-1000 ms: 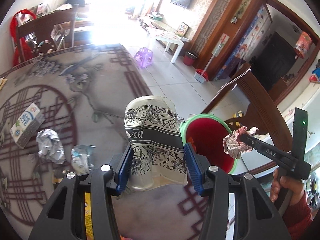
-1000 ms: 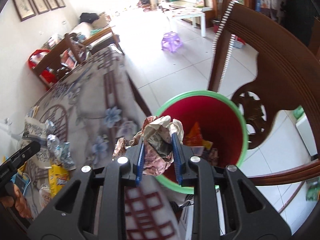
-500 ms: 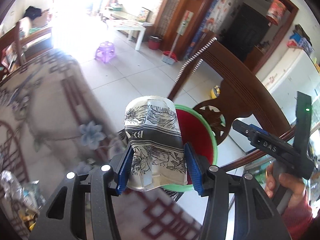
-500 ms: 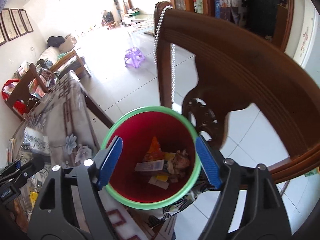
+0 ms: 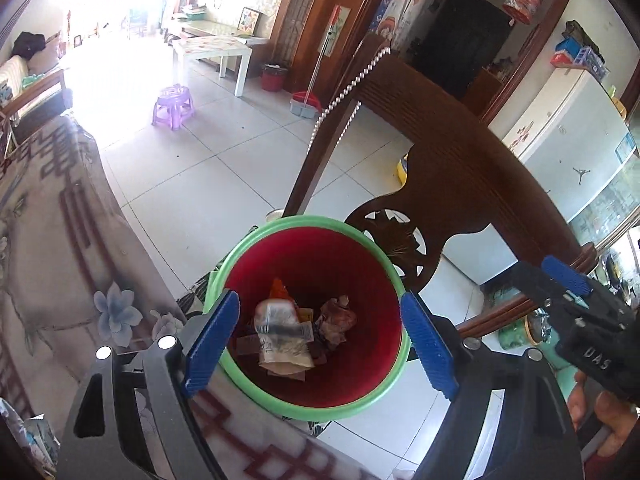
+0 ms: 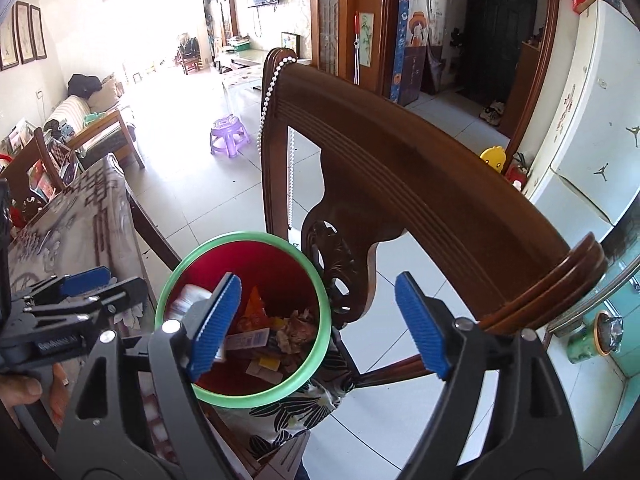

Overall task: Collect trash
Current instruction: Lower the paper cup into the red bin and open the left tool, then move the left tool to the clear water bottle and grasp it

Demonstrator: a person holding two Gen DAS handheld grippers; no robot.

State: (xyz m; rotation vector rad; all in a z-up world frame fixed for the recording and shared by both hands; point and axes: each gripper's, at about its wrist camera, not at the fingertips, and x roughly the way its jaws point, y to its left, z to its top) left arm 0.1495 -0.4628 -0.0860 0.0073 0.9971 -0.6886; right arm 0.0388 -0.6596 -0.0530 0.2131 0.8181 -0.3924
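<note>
We see strong daylight flooding in beyond the purple stool (image 5: 173,101), blowing the floor there out to white glare. The wooden chair (image 5: 452,184) bends with fisheye distortion, dark vignette rings both views, and the bin's (image 5: 240,248) contents look slightly blurred.

Sunlight blowing out white tile floor (image 5: 224,168), purple stool (image 5: 173,105) sitting there, carved wooden chair (image 6: 400,184) looming close, fridge (image 6: 592,128) standing right.

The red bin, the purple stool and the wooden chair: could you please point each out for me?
red bin (image 5: 362,368): left wrist view, inner wall.
purple stool (image 5: 173,100): left wrist view, seat.
wooden chair (image 6: 404,160): right wrist view, top rail.
</note>
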